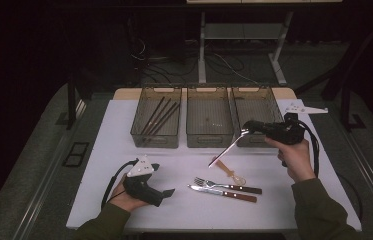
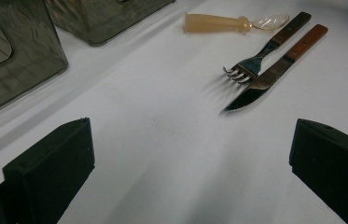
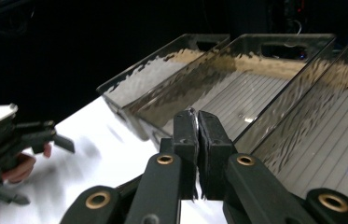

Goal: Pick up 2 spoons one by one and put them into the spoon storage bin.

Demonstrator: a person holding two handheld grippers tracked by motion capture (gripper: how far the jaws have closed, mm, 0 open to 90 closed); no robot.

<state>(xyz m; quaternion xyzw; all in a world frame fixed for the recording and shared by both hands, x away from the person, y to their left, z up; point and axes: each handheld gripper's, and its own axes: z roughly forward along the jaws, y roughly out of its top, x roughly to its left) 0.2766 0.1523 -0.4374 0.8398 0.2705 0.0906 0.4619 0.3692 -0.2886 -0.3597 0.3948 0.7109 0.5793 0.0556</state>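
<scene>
We see three smoky translucent bins standing side by side along the far edge of the white table (image 1: 124, 150). The left bin (image 1: 156, 116) holds several dark chopsticks (image 1: 160, 115) lying diagonally on its ribbed floor. The middle bin (image 1: 209, 116) has a bare ribbed floor, apart from a small glint we cannot identify. The right bin (image 1: 256, 112) is partly hidden by the right gripper, so we cannot tell its contents.

The right gripper (image 1: 248, 125) is raised in front of the right bin's near wall, its jaws pressed together on the end of a slim metal utensil (image 1: 226, 149) that slants down and to the left toward the table; which utensil it is we cannot tell. In the right gripper view the jaws meet with only a thin silvery edge between them.

The left gripper (image 1: 163, 180) rests low at the near left, its jaws spread wide and holding nothing.

On the table near the middle lie a clear plastic spoon (image 1: 230, 172), a wooden-handled fork (image 1: 226, 185) and, just beside it on the near side, a wooden-handled knife (image 1: 222, 193).
</scene>
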